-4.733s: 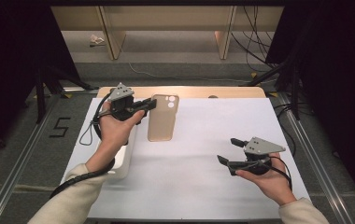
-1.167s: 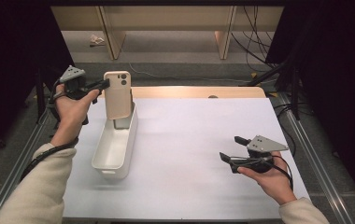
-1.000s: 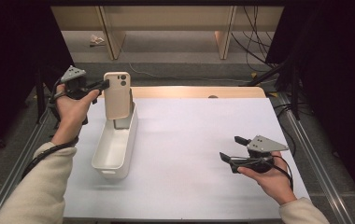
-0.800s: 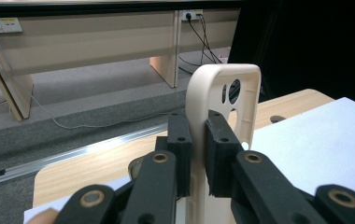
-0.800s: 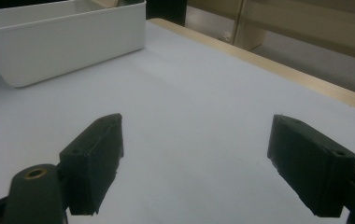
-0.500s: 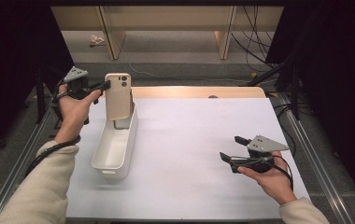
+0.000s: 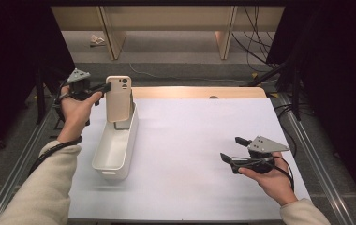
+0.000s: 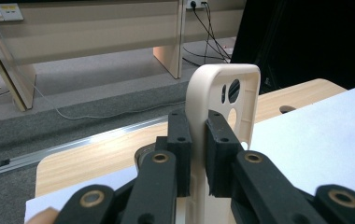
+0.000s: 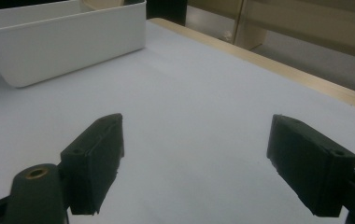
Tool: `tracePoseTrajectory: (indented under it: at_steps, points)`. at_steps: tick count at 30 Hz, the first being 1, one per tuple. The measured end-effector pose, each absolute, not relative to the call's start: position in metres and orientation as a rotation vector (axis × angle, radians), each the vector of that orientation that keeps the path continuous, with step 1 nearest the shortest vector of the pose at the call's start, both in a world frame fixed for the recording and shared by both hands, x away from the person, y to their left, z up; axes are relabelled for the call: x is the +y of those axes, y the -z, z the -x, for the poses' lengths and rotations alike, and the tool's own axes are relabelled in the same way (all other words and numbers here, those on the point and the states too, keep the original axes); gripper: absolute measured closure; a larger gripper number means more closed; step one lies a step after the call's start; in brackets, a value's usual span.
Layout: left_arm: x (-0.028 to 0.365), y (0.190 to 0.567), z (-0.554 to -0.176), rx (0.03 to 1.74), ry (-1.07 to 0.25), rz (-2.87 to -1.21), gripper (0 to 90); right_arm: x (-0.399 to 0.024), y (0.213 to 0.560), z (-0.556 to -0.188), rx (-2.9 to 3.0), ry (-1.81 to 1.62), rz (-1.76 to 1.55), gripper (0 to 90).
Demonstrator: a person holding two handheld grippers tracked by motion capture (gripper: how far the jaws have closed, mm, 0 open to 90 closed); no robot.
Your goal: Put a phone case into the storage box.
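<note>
While the right gripper [image 7: 236, 149] rests idle with jaws spread wide over the white table cover [image 7: 204, 140], the left gripper [image 7: 102, 87] clamps a beige phone case [image 7: 119, 97] upright above the white bin's [image 7: 115, 150] far end, apparently poised to lower it in.

Beige phone case [image 7: 119, 98] upright over white bin [image 7: 115, 150].

The high view looks forward and down over the whole white-covered desk [image 7: 204, 154] from the near side. The left gripper view sits close behind a beige phone case [image 8: 222, 116], facing the far floor and desk edge. The right gripper view skims low over the desk toward the white bin [image 9: 63, 39], which the high view shares.
</note>
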State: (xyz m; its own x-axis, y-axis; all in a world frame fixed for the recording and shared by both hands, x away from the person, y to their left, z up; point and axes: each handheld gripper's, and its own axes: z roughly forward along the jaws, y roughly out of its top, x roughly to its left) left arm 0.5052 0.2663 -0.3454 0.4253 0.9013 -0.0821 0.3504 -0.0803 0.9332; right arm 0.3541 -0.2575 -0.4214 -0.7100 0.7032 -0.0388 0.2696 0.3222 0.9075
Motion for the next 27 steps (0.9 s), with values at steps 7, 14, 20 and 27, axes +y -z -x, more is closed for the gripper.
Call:
tracePoseTrajectory:
  at_steps: [7,14,20,27]
  points:
    - [0.266,0.35,-0.507,1.119,-0.664,-1.651,81.8,-0.257,0.422,-0.354,2.166,-1.361,-0.86,20.0]
    - [0.266,0.354,-0.509,1.128,-0.658,-1.654,81.8,-0.257,0.422,-0.354,2.166,-1.36,-0.862,20.0]
    - [0.266,0.358,-0.51,1.137,-0.651,-1.653,81.8,-0.257,0.422,-0.354,2.167,-1.36,-0.862,20.0]
    - [0.266,0.361,-0.512,1.141,-0.646,-1.656,81.8,-0.257,0.422,-0.354,2.167,-1.361,-0.863,20.1]
